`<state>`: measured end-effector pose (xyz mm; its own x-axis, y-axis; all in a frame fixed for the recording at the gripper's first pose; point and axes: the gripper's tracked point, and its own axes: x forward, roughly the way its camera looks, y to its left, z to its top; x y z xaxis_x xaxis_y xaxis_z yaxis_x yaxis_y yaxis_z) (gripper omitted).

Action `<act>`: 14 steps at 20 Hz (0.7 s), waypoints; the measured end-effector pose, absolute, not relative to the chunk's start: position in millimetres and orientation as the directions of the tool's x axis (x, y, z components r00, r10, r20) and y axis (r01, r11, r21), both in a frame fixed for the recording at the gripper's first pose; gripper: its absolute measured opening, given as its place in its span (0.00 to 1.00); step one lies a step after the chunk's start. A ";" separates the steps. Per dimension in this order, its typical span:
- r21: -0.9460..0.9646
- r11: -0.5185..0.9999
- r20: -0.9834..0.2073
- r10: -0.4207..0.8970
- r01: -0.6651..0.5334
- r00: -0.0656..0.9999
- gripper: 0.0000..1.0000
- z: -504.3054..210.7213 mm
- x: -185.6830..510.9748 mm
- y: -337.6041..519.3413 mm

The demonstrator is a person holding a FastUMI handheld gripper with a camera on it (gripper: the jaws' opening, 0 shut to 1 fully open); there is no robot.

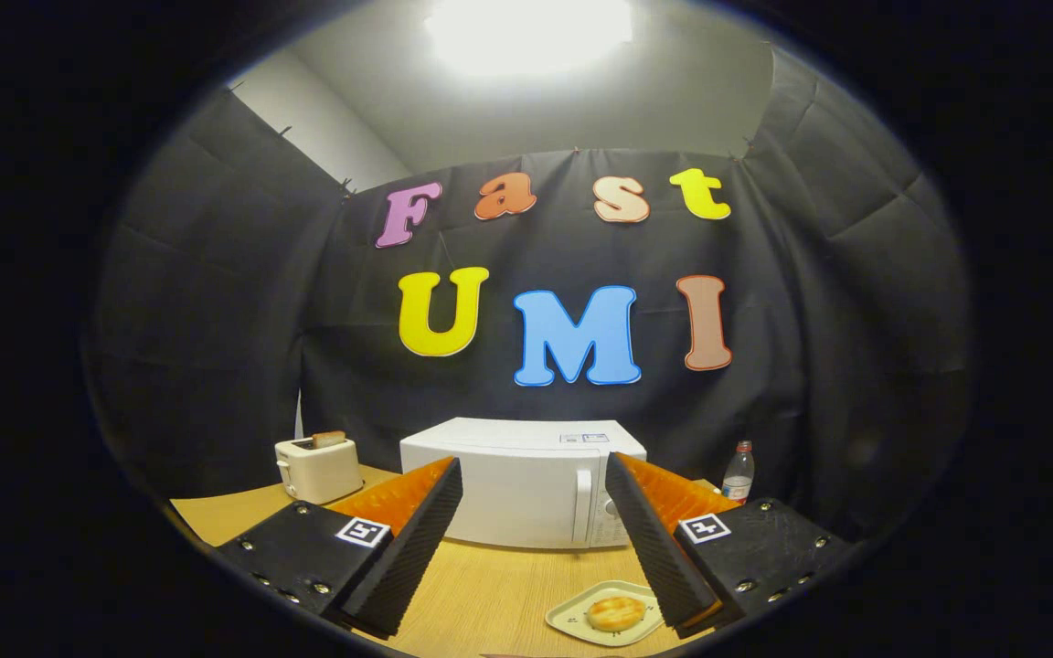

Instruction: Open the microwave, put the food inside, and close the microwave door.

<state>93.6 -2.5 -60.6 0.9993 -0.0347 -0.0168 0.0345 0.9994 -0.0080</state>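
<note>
Plate [572, 621] holds 1 bun [616, 611]; tongs [534, 475] spread wide.

Gripper [534, 475] level, fingers spread wide apart

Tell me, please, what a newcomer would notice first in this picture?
The white microwave stands shut on the wooden table, beyond the open gripper, whose jaws stand wide apart and hold nothing. A small plate with a round pastry lies near the right jaw; a toaster stands left of the microwave.
</note>
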 end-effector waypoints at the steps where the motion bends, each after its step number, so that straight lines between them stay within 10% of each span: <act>1: 0.000 0.999 -0.025 -0.039 0.039 0.999 0.99 -68.5 101.5 -5.2; 14: -0.030 0.995 -0.170 -0.098 0.095 0.981 0.99 -184.2 216.9 -54.8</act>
<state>216.9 -54.8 -184.2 0.9805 -0.0983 -0.1700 0.0946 0.9951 -0.0296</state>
